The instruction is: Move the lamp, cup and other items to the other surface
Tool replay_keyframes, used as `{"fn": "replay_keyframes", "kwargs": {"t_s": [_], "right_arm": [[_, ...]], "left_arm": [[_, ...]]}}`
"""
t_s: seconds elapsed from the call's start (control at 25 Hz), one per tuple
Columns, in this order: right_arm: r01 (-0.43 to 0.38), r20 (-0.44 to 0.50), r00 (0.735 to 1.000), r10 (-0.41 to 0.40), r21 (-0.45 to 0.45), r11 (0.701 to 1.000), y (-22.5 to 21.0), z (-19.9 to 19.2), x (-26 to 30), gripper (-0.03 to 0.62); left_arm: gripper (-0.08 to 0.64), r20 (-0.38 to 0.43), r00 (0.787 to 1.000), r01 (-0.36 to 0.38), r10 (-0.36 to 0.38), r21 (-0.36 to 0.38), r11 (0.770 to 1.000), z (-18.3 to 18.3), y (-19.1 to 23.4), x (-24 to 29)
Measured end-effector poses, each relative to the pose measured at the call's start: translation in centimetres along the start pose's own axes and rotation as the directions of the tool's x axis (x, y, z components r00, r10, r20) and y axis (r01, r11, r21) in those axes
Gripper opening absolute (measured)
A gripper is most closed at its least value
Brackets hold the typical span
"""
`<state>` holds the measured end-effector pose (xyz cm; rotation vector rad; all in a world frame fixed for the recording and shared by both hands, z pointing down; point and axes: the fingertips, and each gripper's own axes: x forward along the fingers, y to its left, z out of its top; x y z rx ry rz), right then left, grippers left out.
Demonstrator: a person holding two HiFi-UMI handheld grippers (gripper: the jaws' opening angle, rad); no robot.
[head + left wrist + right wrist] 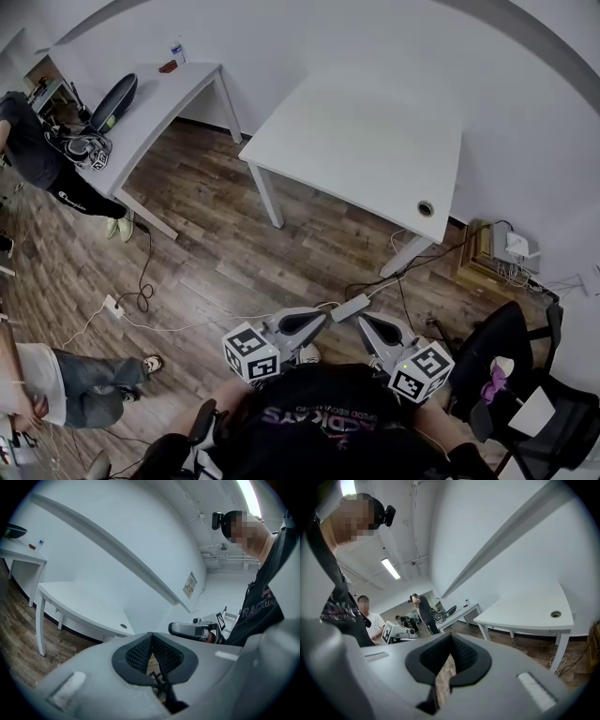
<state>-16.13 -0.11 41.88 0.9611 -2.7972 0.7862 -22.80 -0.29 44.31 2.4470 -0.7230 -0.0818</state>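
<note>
Both grippers are held close to my chest at the bottom of the head view, above the wooden floor. My left gripper (pixel 319 320) (pixel 151 638) is shut with nothing between its mesh pads. My right gripper (pixel 366 322) (pixel 451 639) is also shut and holds nothing. Their tips point toward each other, a short gap apart. Ahead stands a white table (pixel 366 141) (pixel 79 603) (pixel 525 611) with a cable hole (pixel 426 208) near its right corner. No lamp or cup shows in any view.
A second white table (pixel 159 94) at the far left carries a dark helmet-like shape (pixel 114 101), headphones (pixel 86 148), a small bottle (pixel 176 50) and a red item (pixel 168 66). A person (pixel 37 159) stands beside it; another (pixel 56 384) sits lower left. Cables (pixel 141 300) cross the floor; a black chair (pixel 525 375) is at right.
</note>
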Motion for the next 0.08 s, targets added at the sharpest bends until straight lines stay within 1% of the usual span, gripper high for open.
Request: {"fn": "replay_keyframes", "kwargs": {"t_s": [0.08], "right_arm": [[-0.002, -0.002, 1.000, 0.002, -0.003, 1.000, 0.07, 0.00, 0.11, 0.003]], "left_arm": [[0.000, 0.001, 1.000, -0.001, 0.001, 0.000, 1.000, 0.02, 0.05, -0.10]]}}
